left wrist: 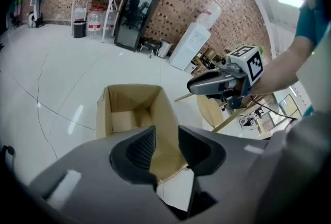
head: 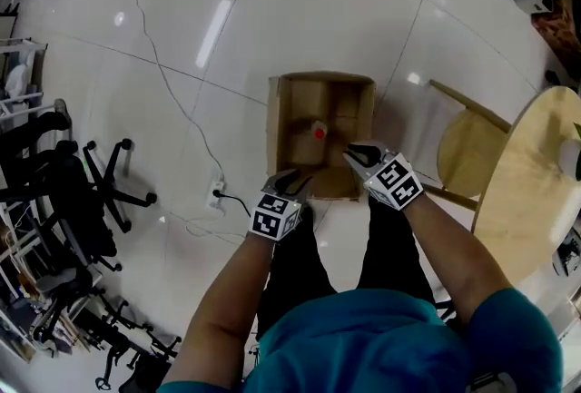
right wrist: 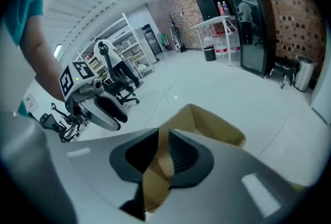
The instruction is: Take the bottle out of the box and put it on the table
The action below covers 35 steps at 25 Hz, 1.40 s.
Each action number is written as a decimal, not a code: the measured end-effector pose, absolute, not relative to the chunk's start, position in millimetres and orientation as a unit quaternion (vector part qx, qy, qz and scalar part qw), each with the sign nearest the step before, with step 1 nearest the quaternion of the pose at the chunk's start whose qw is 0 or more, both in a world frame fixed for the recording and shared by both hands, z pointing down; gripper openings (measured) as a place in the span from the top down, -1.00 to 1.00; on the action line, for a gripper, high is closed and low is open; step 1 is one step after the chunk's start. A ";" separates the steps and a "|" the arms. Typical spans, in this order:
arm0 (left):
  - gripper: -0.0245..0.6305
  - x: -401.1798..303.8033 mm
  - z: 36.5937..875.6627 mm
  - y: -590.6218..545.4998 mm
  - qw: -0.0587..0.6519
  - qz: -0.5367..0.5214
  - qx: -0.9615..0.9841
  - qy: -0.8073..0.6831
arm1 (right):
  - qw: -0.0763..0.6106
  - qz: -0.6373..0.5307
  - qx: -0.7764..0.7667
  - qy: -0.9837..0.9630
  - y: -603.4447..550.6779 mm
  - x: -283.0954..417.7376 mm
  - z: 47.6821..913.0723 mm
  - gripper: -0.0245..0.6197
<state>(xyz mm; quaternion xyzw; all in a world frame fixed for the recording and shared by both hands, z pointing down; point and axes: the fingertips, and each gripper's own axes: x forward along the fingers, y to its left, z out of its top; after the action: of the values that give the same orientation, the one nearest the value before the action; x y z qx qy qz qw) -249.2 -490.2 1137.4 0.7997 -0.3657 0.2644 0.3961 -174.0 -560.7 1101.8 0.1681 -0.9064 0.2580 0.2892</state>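
Bottle point(head: 319, 132), red cap showing, sits inside box point(head: 275, 123), beyond both sets of fingertips. Right gripper point(right wrist: 163, 140) is pinched onto the box's near wall. Left gripper point(left wrist: 166, 137) is half open, box edge between its fingers but apparently unpressed. Risk: tugging the wall tips the box and topples the bottle. Only head view shows the bottle; gripper views show jaw contact.

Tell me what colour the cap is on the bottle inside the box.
Red. The cap shows best in the head view, inside the box.
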 end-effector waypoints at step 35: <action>0.29 -223.0 1671.9 -492.3 0.263 0.563 0.751 -0.224 | 0.274 0.305 0.165 -0.897 -524.0 -173.7 1536.4 0.71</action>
<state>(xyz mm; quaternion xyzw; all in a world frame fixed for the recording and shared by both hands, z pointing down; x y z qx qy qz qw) -223.0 -492.3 1671.9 0.7508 -0.2239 0.5628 0.2635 -173.7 -524.0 1536.4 0.1649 -0.8969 0.3053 0.2741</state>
